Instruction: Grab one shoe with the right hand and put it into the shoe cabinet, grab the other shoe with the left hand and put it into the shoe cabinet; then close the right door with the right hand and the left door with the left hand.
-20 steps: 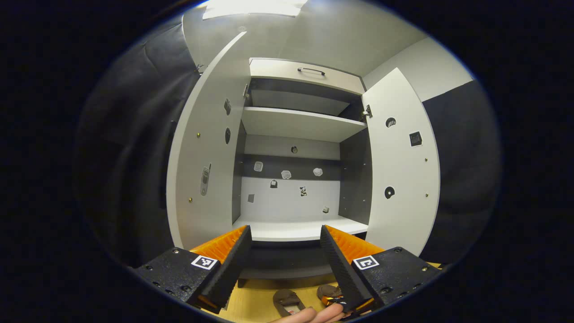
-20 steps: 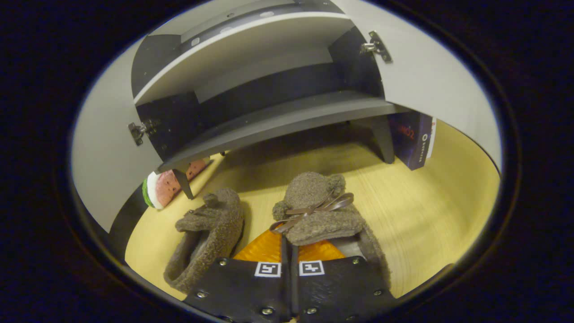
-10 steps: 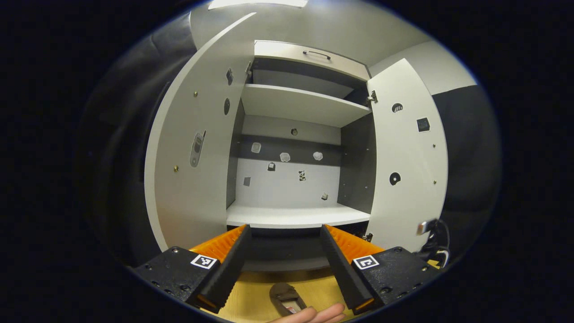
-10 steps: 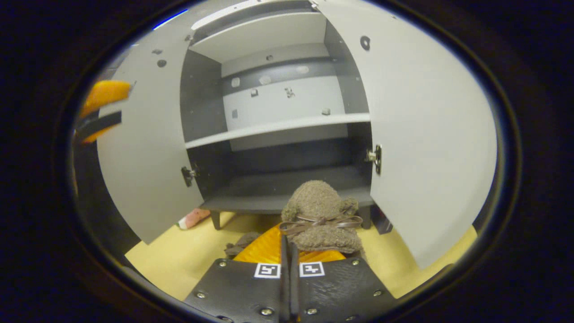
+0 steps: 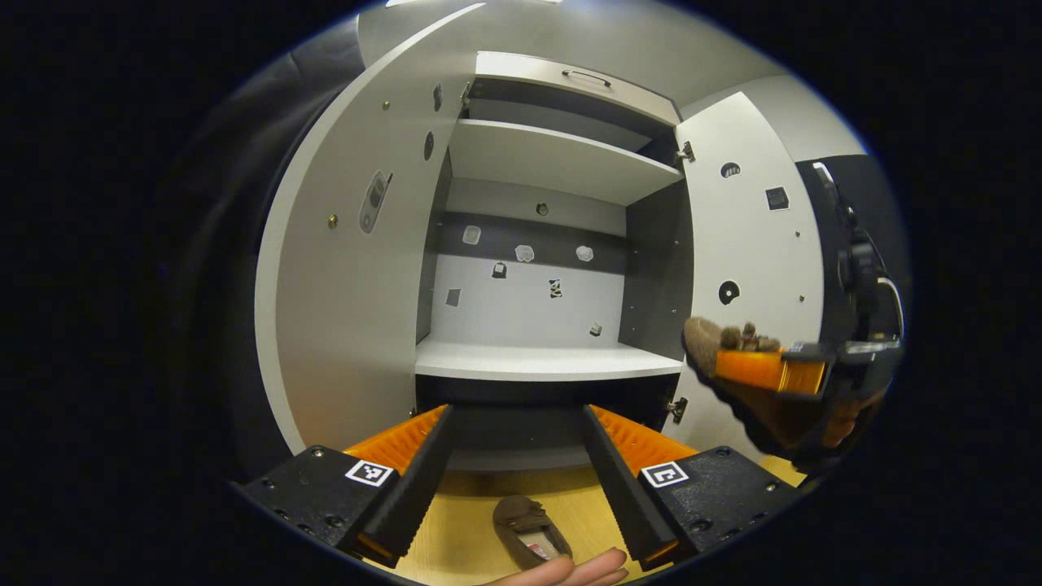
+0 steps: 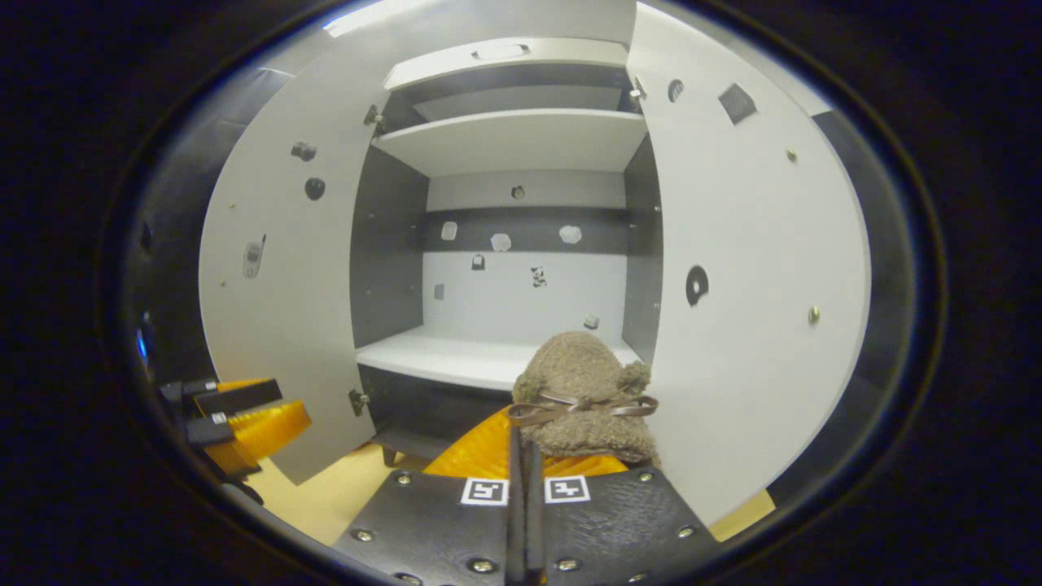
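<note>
My right gripper (image 6: 525, 435) is shut on a brown fuzzy shoe (image 6: 582, 387) with a ribbon bow, held in the air before the open shoe cabinet at about the height of its white middle shelf (image 6: 444, 358). In the left gripper view that shoe (image 5: 708, 342) and the right gripper (image 5: 769, 370) hang beside the right door (image 5: 753, 244). The other brown shoe (image 5: 529, 529) lies on the yellow floor below my left gripper (image 5: 517, 415), which is open and holds nothing. The left gripper (image 6: 236, 415) also shows low by the left door (image 6: 277, 277).
Both cabinet doors stand wide open; the left door (image 5: 342, 268) is near my left gripper. An upper shelf (image 5: 553, 159) and a drawer with a handle (image 5: 586, 77) sit above. A hand (image 5: 566, 570) shows at the bottom edge. Small stickers dot the cabinet's back wall.
My right gripper has lifted the shoe off the floor up to the middle shelf's height and come into the left gripper view. The left gripper stays open and has shifted only slightly.
</note>
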Demonstrator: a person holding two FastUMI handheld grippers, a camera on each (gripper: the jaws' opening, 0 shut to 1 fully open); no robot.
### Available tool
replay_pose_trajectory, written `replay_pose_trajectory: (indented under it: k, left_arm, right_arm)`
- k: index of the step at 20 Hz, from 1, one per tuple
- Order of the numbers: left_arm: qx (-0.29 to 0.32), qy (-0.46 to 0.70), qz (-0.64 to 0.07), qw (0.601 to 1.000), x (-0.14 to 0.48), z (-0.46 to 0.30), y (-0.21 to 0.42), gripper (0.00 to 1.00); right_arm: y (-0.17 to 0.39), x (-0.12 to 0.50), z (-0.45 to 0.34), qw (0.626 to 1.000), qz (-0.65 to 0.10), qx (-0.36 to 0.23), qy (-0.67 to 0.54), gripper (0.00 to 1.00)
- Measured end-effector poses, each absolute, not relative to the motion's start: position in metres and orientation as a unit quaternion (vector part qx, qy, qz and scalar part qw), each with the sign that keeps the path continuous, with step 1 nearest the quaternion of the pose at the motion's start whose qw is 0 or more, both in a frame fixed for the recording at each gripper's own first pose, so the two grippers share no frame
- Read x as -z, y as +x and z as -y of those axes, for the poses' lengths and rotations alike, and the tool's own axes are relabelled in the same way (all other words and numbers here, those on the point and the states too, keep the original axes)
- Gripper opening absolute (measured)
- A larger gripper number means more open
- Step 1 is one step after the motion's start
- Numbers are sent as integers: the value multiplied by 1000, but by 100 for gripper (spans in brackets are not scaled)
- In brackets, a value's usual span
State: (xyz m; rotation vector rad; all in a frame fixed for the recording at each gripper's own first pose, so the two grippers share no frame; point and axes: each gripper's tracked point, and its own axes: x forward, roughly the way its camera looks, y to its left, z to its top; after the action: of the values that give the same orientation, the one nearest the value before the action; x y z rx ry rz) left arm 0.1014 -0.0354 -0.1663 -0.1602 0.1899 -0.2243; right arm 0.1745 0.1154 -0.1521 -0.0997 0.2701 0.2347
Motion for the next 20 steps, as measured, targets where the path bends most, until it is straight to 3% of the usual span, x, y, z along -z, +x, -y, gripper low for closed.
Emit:
replay_pose_trajectory:
  k: [8, 16, 20]
  left_arm:
    - [112, -97, -63, 987, 146, 37, 101, 95]
    - [119, -90, -58, 987, 158, 39, 97, 94]
    - [128, -81, -81, 985, 177, 51, 94, 95]
  right_arm:
    - [291, 103, -161, 983, -130, -114, -65, 2]
    - [424, 175, -149, 976, -198, -59, -72, 4]
    - [466, 226, -153, 965, -247, -66, -63, 4]
